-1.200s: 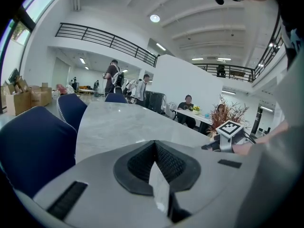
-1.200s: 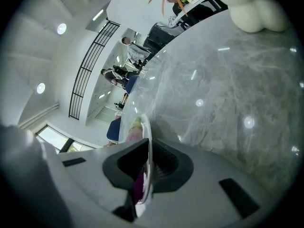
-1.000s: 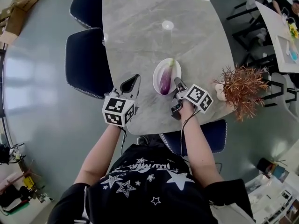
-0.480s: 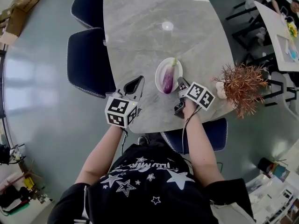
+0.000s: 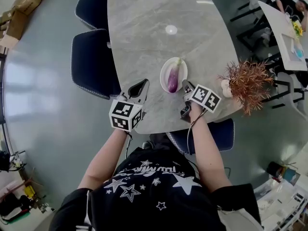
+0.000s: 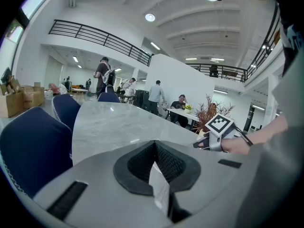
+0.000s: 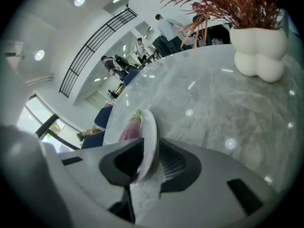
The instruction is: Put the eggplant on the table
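Note:
A purple eggplant (image 5: 173, 79) lies on a small white plate (image 5: 163, 73) near the front of the grey marble table (image 5: 159, 28). My right gripper (image 5: 185, 84) is at the plate's near-right edge. In the right gripper view the plate's rim (image 7: 151, 137) stands between the jaws of my right gripper (image 7: 149, 148), which are shut on it, and the eggplant (image 7: 130, 129) shows just beyond. My left gripper (image 5: 142, 84) hovers over the table's left edge, apart from the plate. In the left gripper view my left gripper (image 6: 154, 148) is shut on nothing.
A reddish dried plant (image 5: 248, 83) in a white pot (image 7: 259, 51) stands at the table's right edge, close to my right hand. Dark blue chairs (image 5: 94, 61) line the left side, and another chair (image 5: 211, 134) sits under the near edge. People sit at tables far behind.
The left gripper has moved a little right and forward over the table edge. The right gripper has stayed at the plate's rim. The plate and eggplant have not visibly moved.

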Motion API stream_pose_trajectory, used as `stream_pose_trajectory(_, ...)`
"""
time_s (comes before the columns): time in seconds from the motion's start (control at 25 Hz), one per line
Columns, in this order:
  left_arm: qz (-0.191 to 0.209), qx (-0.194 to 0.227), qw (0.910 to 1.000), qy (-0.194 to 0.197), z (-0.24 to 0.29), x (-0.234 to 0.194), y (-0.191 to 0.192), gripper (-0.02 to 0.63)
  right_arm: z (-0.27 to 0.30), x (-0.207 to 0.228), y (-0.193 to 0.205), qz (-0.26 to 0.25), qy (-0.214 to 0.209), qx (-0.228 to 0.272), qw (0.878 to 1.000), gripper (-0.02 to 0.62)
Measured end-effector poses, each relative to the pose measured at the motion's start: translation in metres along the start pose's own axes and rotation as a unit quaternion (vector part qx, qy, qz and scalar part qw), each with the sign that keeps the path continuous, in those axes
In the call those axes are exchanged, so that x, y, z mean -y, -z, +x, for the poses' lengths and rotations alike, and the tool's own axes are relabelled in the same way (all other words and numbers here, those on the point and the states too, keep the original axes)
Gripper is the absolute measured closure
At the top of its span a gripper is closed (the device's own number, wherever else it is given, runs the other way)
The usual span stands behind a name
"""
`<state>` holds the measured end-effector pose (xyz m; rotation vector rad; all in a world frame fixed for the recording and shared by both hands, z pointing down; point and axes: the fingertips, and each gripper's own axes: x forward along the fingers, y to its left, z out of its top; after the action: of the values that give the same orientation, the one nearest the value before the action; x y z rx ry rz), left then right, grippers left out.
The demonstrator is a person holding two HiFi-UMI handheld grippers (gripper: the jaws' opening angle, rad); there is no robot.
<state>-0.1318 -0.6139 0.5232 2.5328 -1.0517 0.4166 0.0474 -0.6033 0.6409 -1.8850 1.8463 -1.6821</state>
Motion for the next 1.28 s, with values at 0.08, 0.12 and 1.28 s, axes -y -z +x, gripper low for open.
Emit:
stream_pose_trajectory(0.08,0.000,0.003,1.0000,-0.001,-0.007,0.003,0.001,0.598,-0.008,-0.002,0.003,0.002,-0.005,0.002,1.000,0.512)
stream_pose_trajectory(0.12,0.001,0.006,1.0000,-0.001,-0.011,0.005,0.001,0.598,-0.013,-0.004,0.005,0.003,-0.010,0.004,1.000,0.512)
stream_pose_trajectory(1.28,0.015,0.102,0.9931,0.057,-0.187,0.121,0.020,0.598,-0.216,-0.110,0.093,-0.048,-0.154,0.083,0.983,0.514)
